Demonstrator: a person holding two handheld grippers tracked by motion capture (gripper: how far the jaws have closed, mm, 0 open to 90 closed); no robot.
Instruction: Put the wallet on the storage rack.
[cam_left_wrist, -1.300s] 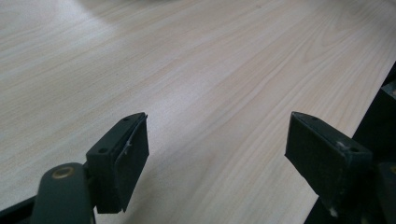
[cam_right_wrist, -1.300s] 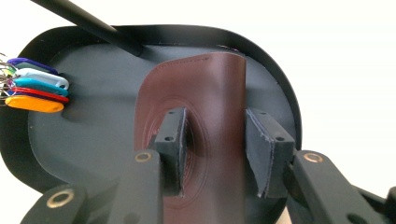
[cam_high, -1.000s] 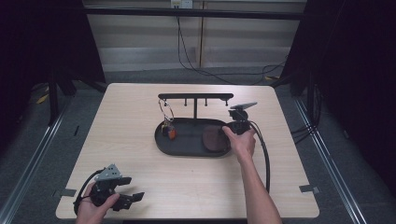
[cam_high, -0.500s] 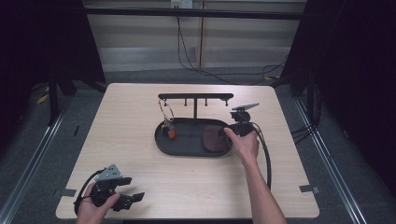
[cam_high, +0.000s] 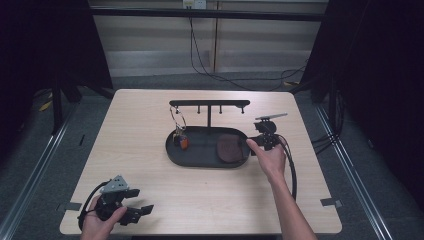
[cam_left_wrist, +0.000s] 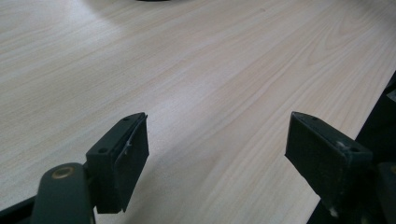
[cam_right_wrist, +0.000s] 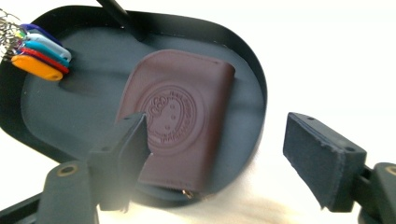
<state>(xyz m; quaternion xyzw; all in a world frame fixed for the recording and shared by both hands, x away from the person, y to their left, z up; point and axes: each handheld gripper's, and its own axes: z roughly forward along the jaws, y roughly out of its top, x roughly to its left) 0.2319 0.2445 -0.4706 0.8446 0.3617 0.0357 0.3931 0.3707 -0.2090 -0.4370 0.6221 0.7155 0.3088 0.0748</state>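
At the near left corner of the pale wooden table (cam_high: 150, 165), the left gripper (cam_high: 141, 210) rests in the person's left hand (cam_high: 97, 222) exactly where it was a second ago. In the left gripper view its two black jaws stand wide apart over bare wood, with nothing between them.

Toward the middle of the table sits the black oval metal tray (cam_high: 200, 159), under a black T-shaped hanger stand (cam_high: 209, 105) that rises from its far side. A bunch of keys with coloured plastic tags (cam_high: 180, 140) hangs from the stand's left hook and dangles into the left end of the tray; in the right gripper view the tags (cam_right_wrist: 39, 56) show blue, teal, red and orange. All of this looks unchanged.

In the right half of the tray lies the dark brown leather wallet (cam_right_wrist: 182, 116) with a round embossed emblem, flat on the tray floor; from the high view (cam_high: 230, 149) it is in the same spot as before.

At the tray's right end, the right gripper (cam_right_wrist: 215, 154) has drawn back a little toward the table's right side. Its jaws have just been opening and now stand wide, the left one over the wallet's near edge, the right one outside the tray rim; neither pad presses on the wallet.
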